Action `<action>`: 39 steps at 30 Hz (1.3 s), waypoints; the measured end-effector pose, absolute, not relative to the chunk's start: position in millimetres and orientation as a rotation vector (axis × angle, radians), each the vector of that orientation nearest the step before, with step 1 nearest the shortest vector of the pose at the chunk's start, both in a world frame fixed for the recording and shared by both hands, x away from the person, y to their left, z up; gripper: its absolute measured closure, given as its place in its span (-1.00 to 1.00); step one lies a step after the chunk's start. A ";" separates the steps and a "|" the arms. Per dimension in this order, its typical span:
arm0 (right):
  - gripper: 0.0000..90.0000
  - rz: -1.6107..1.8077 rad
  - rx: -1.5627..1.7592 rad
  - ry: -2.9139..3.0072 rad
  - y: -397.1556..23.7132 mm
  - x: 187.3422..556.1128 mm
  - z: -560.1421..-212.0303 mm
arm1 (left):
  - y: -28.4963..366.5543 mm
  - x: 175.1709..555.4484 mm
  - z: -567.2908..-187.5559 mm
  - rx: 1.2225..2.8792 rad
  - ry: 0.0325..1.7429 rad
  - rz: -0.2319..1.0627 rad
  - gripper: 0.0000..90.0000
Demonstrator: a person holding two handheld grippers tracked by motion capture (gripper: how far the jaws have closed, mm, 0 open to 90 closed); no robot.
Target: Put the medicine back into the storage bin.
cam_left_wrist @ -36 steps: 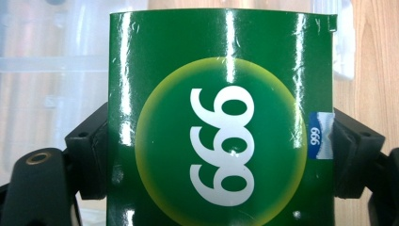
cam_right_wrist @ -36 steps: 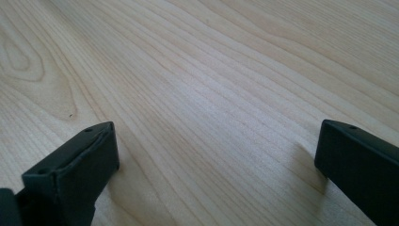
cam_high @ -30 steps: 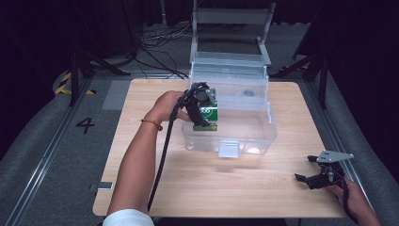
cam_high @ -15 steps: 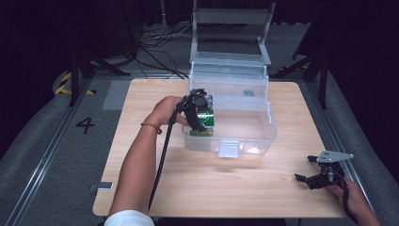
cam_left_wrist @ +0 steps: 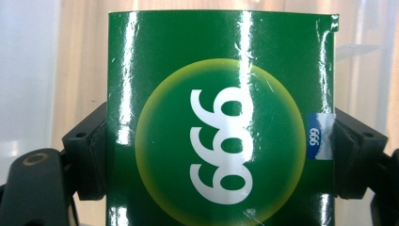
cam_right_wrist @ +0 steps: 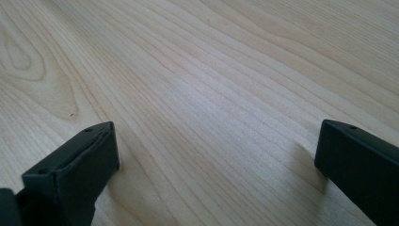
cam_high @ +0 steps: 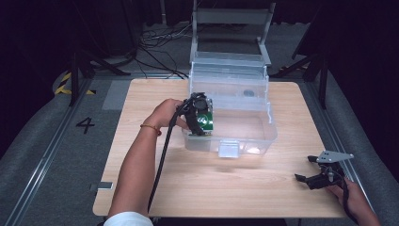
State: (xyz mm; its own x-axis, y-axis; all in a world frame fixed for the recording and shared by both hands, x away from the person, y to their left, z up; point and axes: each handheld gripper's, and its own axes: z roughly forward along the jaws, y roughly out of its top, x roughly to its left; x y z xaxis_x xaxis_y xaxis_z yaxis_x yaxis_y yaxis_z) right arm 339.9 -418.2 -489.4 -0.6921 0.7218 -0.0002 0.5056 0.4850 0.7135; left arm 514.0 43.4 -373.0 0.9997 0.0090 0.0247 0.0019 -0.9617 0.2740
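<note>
My left gripper [cam_high: 203,121] squeezes the green box [cam_left_wrist: 221,117] by both sides, just inside the clear bin [cam_high: 263,136] at its near left corner. My right gripper [cam_high: 314,177] rests wide open with nothing in it on the wooden table [cam_high: 263,188]

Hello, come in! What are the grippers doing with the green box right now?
Left gripper shut on green box, at clear bin's left end. Right gripper open, empty, low over table. Nothing blocking.
</note>
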 end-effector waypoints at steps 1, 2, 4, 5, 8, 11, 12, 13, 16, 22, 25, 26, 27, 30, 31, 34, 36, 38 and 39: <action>-0.99 1.021 1.038 2.434 -418.2 339.9 -489.4 | 42.8 512.8 -373.6 2.870 0.010 0.044 -0.65; -0.99 1.021 1.037 2.434 -418.2 339.9 -489.4 | 42.2 512.2 -374.4 2.873 0.009 0.042 -0.65; -0.99 1.021 1.034 2.436 -418.3 339.9 -489.4 | 42.3 509.5 -373.9 2.877 0.017 0.068 -0.65; -0.99 1.021 1.034 2.436 -418.3 339.9 -489.4 | 42.3 509.5 -373.9 2.877 0.017 0.068 -0.65; -0.99 1.021 1.034 2.436 -418.3 339.8 -489.4 | 42.5 509.5 -373.9 2.878 0.025 0.061 -0.66; -0.99 1.021 1.034 2.436 -418.2 339.8 -489.5 | 40.5 509.5 -376.8 2.896 0.028 0.055 -0.68; -0.99 1.021 1.034 2.436 -418.2 339.8 -489.4 | 40.2 510.0 -378.2 2.895 0.038 0.044 -0.68; -0.99 1.021 1.034 2.436 -418.2 339.8 -489.4 | 40.2 510.0 -378.2 2.895 0.038 0.044 -0.67; -0.99 1.021 1.033 2.436 -418.2 339.8 -489.5 | 40.6 513.3 -380.5 2.896 0.061 0.002 -0.67; -0.99 1.021 1.033 2.436 -418.3 339.8 -489.4 | 40.3 513.4 -380.0 2.903 0.058 0.000 -0.67; -0.99 1.021 1.033 2.436 -418.3 339.8 -489.4 | 40.0 513.3 -379.9 2.908 0.059 0.003 -0.67; -0.99 1.021 1.033 2.436 -418.2 339.7 -489.5 | 40.2 513.2 -380.8 2.899 0.065 0.005 -0.67; -0.99 1.021 1.033 2.436 -418.2 339.8 -489.5 | 40.2 513.0 -381.2 2.896 0.068 0.005 -0.67; -0.99 1.021 1.033 2.436 -418.3 339.7 -489.4 | 39.9 513.7 -381.4 2.892 0.070 -0.004 -0.67; -0.99 1.022 1.033 2.436 -418.3 339.7 -489.5 | 39.9 513.6 -381.6 2.891 0.068 -0.001 -0.67; -0.99 1.022 1.033 2.436 -418.2 339.7 -489.4 | 39.6 513.4 -381.0 2.901 0.065 0.005 -0.66; -0.99 1.022 1.033 2.436 -418.2 339.7 -489.5 | 39.0 512.7 -381.2 2.904 0.065 0.010 -0.67; -0.99 1.022 1.033 2.436 -418.2 339.7 -489.5 | 38.8 512.5 -380.4 2.905 0.064 0.010 -0.67; -0.99 1.021 1.033 2.436 -418.2 339.7 -489.4 | 38.9 512.3 -380.3 2.895 0.068 0.023 -0.67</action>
State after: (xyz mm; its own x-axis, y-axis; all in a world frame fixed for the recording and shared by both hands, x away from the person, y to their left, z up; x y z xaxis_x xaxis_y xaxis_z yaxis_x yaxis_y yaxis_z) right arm 339.7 -418.2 -489.4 -0.6949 0.7191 -0.0019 0.5028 0.4877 0.7137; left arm 512.3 38.9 -380.3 0.9988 0.0482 0.0101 0.0443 -0.9690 0.2431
